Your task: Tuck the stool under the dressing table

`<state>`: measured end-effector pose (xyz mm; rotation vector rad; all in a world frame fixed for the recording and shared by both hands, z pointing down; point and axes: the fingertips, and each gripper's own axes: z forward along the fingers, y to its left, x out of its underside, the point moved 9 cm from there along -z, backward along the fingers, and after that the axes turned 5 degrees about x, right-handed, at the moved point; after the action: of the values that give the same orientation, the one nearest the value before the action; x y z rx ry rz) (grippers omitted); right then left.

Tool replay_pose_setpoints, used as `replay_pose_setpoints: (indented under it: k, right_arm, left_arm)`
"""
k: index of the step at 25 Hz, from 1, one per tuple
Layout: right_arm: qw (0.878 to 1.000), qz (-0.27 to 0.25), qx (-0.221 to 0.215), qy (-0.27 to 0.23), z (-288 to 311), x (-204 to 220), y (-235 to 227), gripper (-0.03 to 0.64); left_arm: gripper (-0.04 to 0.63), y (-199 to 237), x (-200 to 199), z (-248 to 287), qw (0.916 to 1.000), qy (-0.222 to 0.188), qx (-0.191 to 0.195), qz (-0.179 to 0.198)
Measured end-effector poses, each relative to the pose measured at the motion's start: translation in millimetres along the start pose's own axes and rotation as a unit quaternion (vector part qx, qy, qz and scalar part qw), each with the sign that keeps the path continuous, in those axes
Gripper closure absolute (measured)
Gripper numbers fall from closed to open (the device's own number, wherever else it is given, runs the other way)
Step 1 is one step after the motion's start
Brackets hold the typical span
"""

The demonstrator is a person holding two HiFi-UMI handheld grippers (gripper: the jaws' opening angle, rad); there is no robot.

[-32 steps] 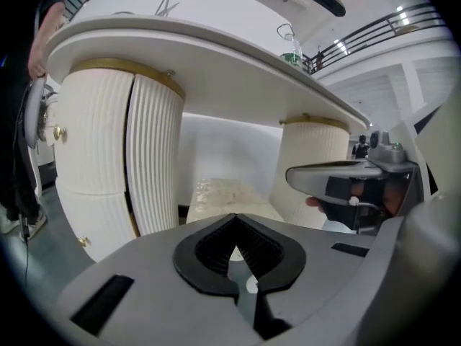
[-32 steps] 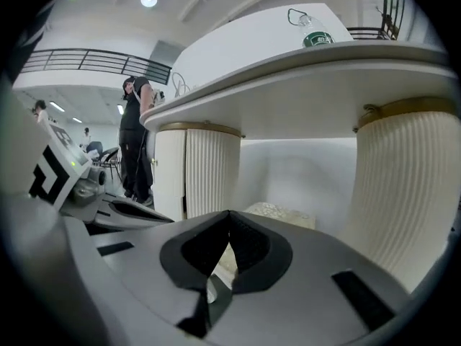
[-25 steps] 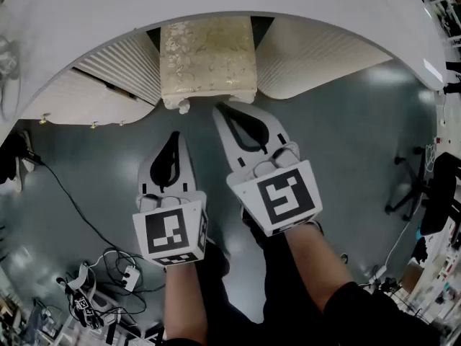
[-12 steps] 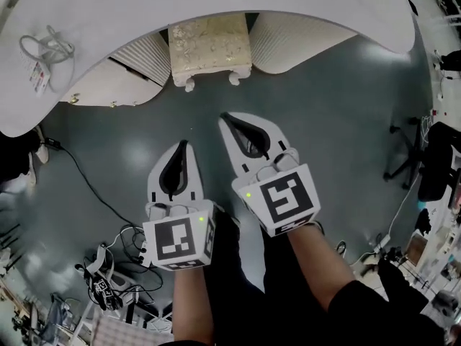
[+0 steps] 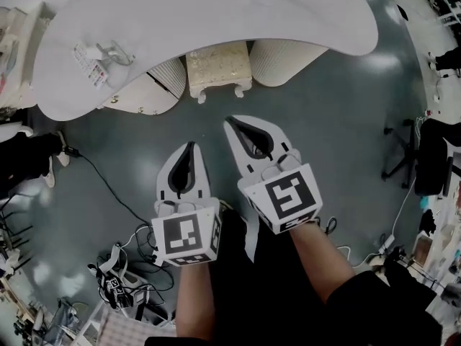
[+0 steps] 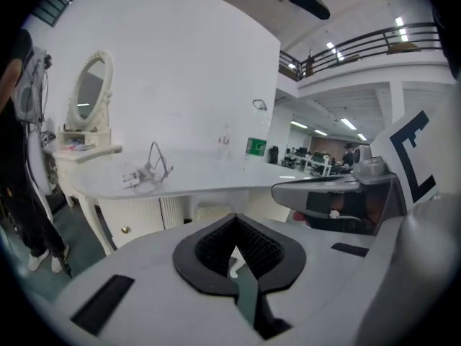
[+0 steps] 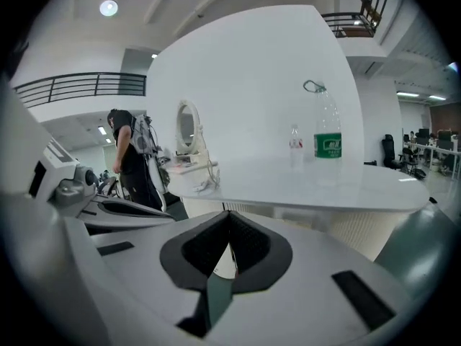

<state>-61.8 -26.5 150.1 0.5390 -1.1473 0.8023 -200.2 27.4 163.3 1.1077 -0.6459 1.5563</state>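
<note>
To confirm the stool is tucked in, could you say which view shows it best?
The head view: the stool shows from above, partly under the table, two legs visible. The left gripper view gives only a pale blur below the table; in the right gripper view I cannot make it out.

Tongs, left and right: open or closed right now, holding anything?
Left tongs: closed, holding nothing.
Right tongs: closed, holding nothing.
</note>
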Motion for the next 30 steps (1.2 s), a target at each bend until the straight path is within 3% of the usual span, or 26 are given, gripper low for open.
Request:
replay_pose_setpoints:
  k: [4, 13, 21, 30]
  right_arm:
    - [1.0, -0.012, 0.024, -0.008, -43.9, -38.7, 18.2, 0.611]
    - [0.999, -0.028, 0.02, -0.016, -121.7, -106.3, 27.7, 0.611]
    - [0.999, -0.034, -0.002, -0.034, -178.9, -134.5, 17.3, 0.611]
    - [0.995, -0.085, -0.015, -0.058, -234.2, -153.5, 19.6, 0.611]
  left_arm:
    - [0.591, -15.3, -46.1, -42.4, 0.9985, -0.014, 0.022, 0.047]
    - [0.591, -46.6, -127.8, -100.3, 0.9944, -0.04, 0.036, 0.091]
    - [0.591, -104.1, -144.1, -128.6, 0.9949, -0.054, 0.046, 0.072]
    - [0.591, -136.3, -167.1, -166.4, 0.989, -0.086, 0.056, 0.107]
